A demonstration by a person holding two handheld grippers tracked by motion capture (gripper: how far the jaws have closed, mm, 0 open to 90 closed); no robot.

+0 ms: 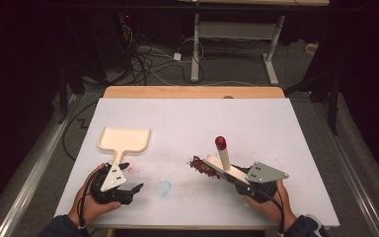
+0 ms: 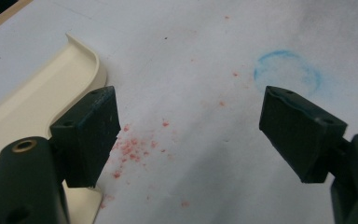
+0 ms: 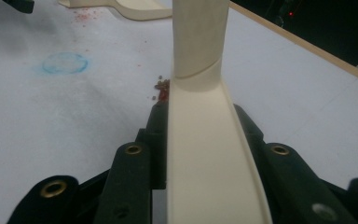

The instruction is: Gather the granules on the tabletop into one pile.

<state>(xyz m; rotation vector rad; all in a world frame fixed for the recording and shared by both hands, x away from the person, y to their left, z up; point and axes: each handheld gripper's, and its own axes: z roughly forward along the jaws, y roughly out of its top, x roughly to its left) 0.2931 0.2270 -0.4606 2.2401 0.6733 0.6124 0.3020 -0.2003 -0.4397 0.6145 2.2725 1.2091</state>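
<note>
A cream dustpan [image 1: 124, 139] lies flat on the white table cover at the left, its handle pointing toward me. My left gripper [image 1: 130, 177] stands open just right of that handle, nothing between its jaws; the dustpan [image 2: 28, 102] edge touches its left jaw in the left gripper view. My right gripper [image 1: 234, 177] is shut on a cream sweeper tool [image 1: 222, 165] with a red-capped stem [image 1: 220, 143]. The tool's front end rests by a pile of red-brown bits [image 1: 200, 166]. In the right gripper view the cream tool [image 3: 205, 154] sits between the jaws, with bits [image 3: 162, 88] beside it.
A faint blue ring mark [image 1: 163, 187] lies on the cover between the two grippers. Small red crumbs [image 2: 133, 149] are scattered near the dustpan handle. The table's wooden far edge [image 1: 192, 92] shows beyond the cover; cables and a desk frame lie on the floor behind.
</note>
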